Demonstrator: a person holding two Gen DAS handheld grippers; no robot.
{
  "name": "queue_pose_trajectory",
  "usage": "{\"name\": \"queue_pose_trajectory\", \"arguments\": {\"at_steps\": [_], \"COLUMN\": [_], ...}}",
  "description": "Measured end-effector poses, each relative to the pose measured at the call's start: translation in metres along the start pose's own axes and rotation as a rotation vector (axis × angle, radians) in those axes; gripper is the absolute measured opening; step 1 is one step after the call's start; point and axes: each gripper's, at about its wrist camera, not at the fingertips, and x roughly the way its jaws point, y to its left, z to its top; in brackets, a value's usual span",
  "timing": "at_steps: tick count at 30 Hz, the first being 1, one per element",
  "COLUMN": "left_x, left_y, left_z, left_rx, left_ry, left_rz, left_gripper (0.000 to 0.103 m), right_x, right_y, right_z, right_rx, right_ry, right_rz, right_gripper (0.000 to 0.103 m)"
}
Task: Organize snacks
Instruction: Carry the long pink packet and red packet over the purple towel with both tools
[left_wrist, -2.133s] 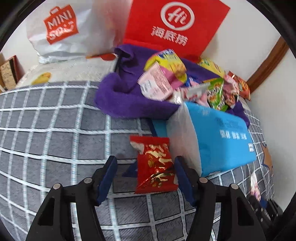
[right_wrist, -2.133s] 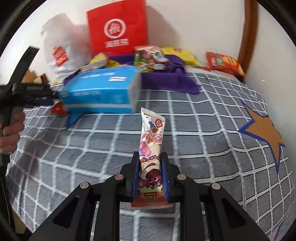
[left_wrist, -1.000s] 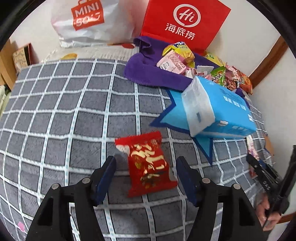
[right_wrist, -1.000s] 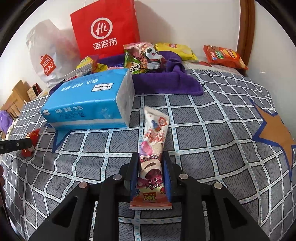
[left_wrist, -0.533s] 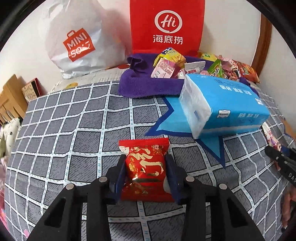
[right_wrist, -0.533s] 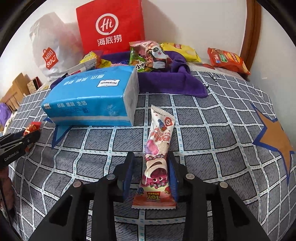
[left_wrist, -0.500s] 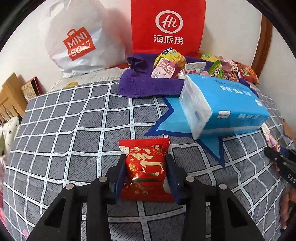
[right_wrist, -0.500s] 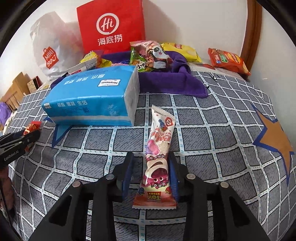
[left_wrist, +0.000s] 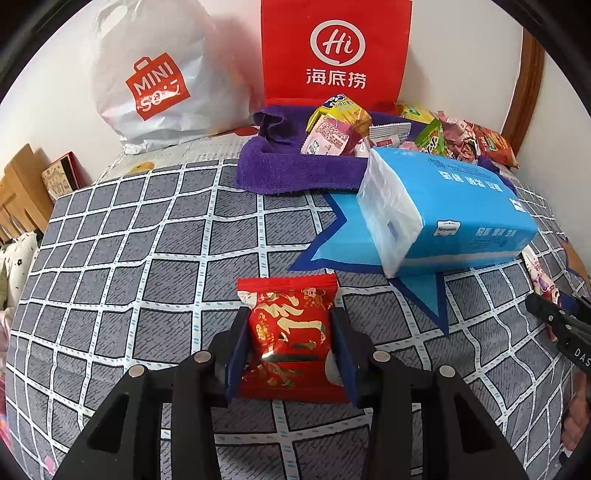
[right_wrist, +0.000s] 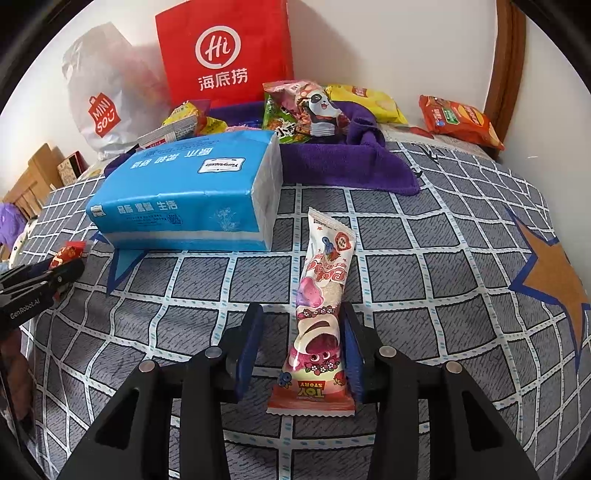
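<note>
Both views ride low on hand-held grippers and look forward and downward along the fingers over a grey checked bedcover (left_wrist: 110, 258), close to its surface. The left wrist view faces the back wall with the red paper bag (left_wrist: 334, 51) centred; the right wrist view faces the same wall from further right. They share the blue tissue pack (right_wrist: 184, 195) (seen from opposite ends), the purple towel (left_wrist: 288, 170), and each catches the other gripper at its edge.
</note>
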Motion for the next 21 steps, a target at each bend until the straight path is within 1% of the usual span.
{"name": "queue_pose_trajectory", "arguments": {"at_steps": [7,10,12,14,15,19,21], "left_x": [-0.002,-0.002,-0.002,-0.002,-0.004,-0.009,-0.014], "left_y": [0.003,0.003,0.004,0.003,0.003,0.015,0.020], "left_z": [0.001,0.001,0.000,-0.001,0.001,0.004,0.004], "left_rx": [-0.025,-0.029,-0.033,-0.027,-0.030,-0.096,-0.113], "left_ry": [-0.002,-0.004,-0.008,-0.009,-0.001,0.051,0.055], "left_rz": [-0.033,-0.037,-0.039,-0.029,-0.036,-0.155,-0.189], "left_gripper": [0.039,0.039,0.039,0.039,0.038,0.038,0.038], "right_x": [0.000,0.000,0.000,0.000,-0.001,-0.007,-0.017], "right_y": [0.001,0.000,-0.004,-0.009,-0.010,-0.005,-0.003], "right_z": [0.000,0.000,0.000,-0.002,-0.003,0.000,0.002], "right_rx": [-0.003,0.004,0.025,0.057,0.063,0.050,0.057], "right_ry": [0.000,-0.001,-0.006,-0.015,-0.016,-0.007,-0.021], "right_rz": [-0.004,-0.010,-0.011,-0.011,-0.009,-0.081,-0.063], "right_gripper": [0.042,0.036,0.025,0.024,0.023,0.023,0.023]}}
